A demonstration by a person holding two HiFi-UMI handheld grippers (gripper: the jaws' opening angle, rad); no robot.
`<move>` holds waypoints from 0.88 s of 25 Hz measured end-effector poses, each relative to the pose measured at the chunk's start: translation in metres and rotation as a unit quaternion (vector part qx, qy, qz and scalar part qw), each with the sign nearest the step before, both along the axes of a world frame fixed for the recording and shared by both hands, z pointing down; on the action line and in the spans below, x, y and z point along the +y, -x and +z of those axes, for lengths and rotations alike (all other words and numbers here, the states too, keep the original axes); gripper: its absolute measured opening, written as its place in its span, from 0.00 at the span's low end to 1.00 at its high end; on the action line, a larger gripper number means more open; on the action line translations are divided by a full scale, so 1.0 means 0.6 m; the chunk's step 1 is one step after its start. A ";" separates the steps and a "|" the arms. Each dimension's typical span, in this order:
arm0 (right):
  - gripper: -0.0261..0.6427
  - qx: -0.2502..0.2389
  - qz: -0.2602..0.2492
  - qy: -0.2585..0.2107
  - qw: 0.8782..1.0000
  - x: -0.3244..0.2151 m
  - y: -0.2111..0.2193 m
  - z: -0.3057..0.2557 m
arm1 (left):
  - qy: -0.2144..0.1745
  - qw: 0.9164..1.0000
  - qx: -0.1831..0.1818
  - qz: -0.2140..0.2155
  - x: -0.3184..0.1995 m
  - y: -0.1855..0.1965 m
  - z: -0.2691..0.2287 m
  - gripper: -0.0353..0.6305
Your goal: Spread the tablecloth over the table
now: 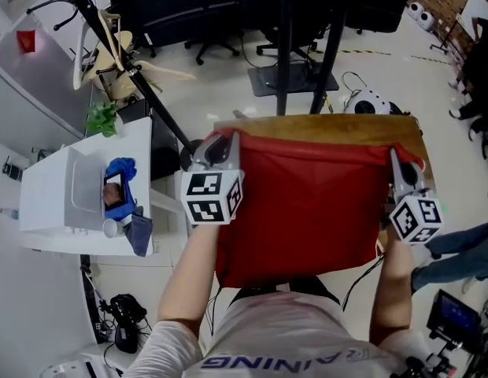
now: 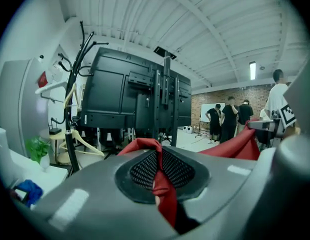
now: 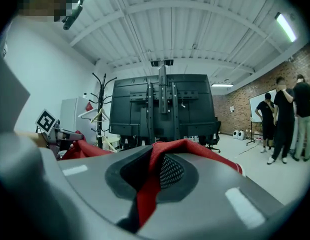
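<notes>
Seen from above, a person stands at a wooden table [image 1: 323, 123] and holds a red tablecloth [image 1: 307, 203] stretched between two hand-held grippers. The left gripper [image 1: 222, 146] pinches the cloth's far left corner. In the left gripper view its jaws are pressed together on a fold of red fabric that runs up between the dark mesh pads. The right gripper [image 1: 397, 161] pinches the far right corner in the same way, with its jaws closed tight on a bunched ridge of cloth. Between the two grippers, the far edge of the cloth runs fairly taut across the table, sagging slightly in the middle. The rest of the cloth slopes back toward the person's body, hiding most of the tabletop. Only a strip of bare wood shows along the far side and at the right corner. The task looks about half done: the cloth is opened out and carried over the table, but it seems to be held up rather than lying flat. What likely remains is to draw it over the far edge, lower it, let go of both corners and smooth it out.
</notes>
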State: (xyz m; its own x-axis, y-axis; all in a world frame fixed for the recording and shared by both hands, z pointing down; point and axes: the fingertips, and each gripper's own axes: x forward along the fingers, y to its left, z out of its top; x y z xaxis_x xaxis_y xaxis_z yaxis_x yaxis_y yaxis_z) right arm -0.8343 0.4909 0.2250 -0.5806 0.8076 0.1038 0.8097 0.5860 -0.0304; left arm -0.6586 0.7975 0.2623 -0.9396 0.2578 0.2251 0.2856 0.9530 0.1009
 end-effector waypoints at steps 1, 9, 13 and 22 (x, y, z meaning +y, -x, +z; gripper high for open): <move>0.07 0.010 0.000 -0.008 1.000 0.007 0.019 0.019 | -0.007 1.000 0.010 0.000 0.006 0.017 0.018 0.10; 0.07 0.062 -0.030 -0.067 0.995 0.113 0.147 0.159 | -0.027 0.996 0.085 -0.029 0.084 0.110 0.157 0.10; 0.07 0.074 -0.037 -0.099 0.992 0.160 0.196 0.219 | -0.027 0.994 0.098 -0.041 0.121 0.149 0.206 0.10; 0.07 0.126 -0.070 -0.184 0.972 0.233 0.245 0.387 | -0.080 0.984 0.147 -0.061 0.175 0.175 0.340 0.11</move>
State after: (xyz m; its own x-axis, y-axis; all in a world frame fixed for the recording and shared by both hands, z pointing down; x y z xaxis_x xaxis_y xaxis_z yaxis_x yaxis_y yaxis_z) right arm -0.9813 0.6307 0.4570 -0.3870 0.7572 0.5262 0.8760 0.4801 -0.0467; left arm -0.7637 0.9022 0.4663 -0.7919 0.3032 0.5300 0.4359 0.8886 0.1429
